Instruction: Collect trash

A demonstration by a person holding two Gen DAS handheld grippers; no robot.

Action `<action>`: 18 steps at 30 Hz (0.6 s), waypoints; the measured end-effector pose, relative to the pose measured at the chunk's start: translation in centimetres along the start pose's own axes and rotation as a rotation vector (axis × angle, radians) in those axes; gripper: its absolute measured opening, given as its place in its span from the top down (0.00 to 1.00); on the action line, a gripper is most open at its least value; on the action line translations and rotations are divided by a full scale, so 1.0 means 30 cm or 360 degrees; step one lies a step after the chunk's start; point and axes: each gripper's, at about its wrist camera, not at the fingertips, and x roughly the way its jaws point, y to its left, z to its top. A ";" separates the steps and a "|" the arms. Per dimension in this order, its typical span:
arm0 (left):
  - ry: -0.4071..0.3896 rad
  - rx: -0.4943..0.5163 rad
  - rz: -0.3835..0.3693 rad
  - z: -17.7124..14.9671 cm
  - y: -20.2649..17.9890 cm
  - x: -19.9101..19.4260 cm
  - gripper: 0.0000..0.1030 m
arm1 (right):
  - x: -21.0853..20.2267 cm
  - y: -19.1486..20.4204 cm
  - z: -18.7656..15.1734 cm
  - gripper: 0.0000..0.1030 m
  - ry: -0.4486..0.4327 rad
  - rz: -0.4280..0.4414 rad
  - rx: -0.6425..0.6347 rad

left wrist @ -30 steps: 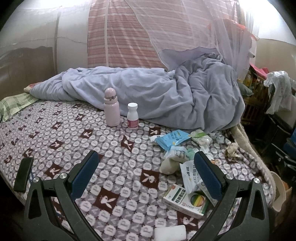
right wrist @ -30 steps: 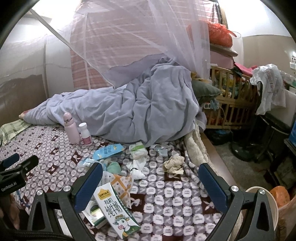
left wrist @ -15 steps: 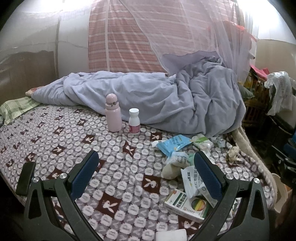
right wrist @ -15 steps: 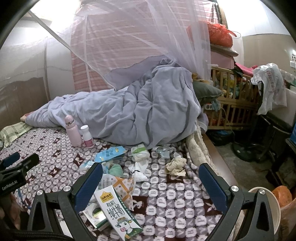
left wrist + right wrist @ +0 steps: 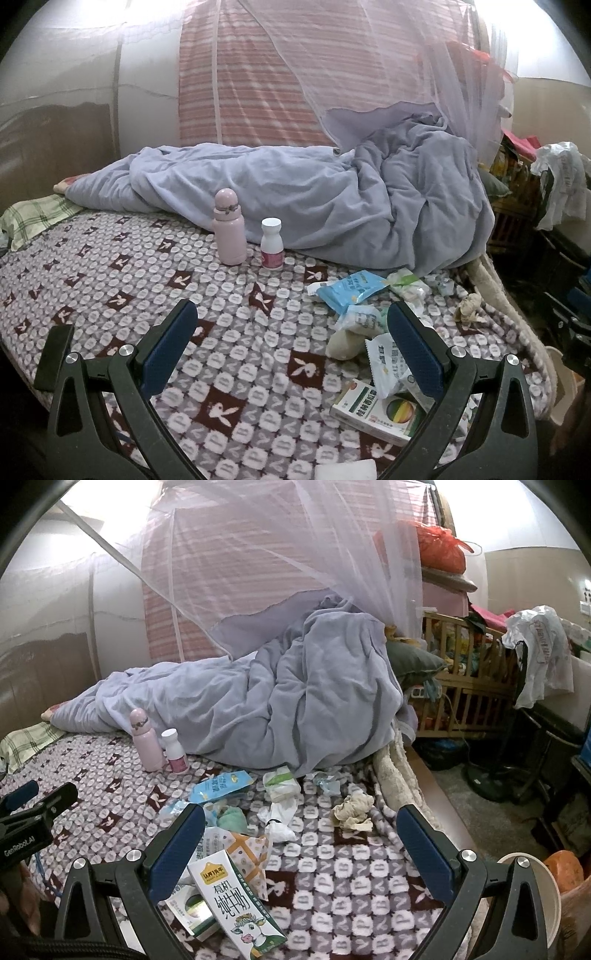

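While both the left gripper (image 5: 291,339) and right gripper (image 5: 301,843) hover with fingers spread and empty, collecting looks not yet begun, so next the right must pinch the milk carton (image 5: 236,904) at lower centre of the bed (image 5: 351,886).

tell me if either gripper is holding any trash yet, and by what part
Nothing is held. The left gripper and right gripper are both open and empty above the bed, the milk carton untouched.

Milk carton (image 5: 236,904), wrappers (image 5: 349,291) and crumpled tissue (image 5: 352,810) lie scattered on the blanket (image 5: 147,295).
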 end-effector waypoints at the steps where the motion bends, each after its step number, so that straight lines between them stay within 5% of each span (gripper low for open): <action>1: -0.0001 0.0000 0.0000 0.000 0.000 0.000 0.01 | 0.001 0.000 -0.002 0.00 0.0000 0.0001 0.0000; 18: 0.0000 -0.0005 0.0007 0.002 0.030 0.005 0.01 | 0.023 0.005 -0.007 0.00 0.0033 0.0049 -0.0014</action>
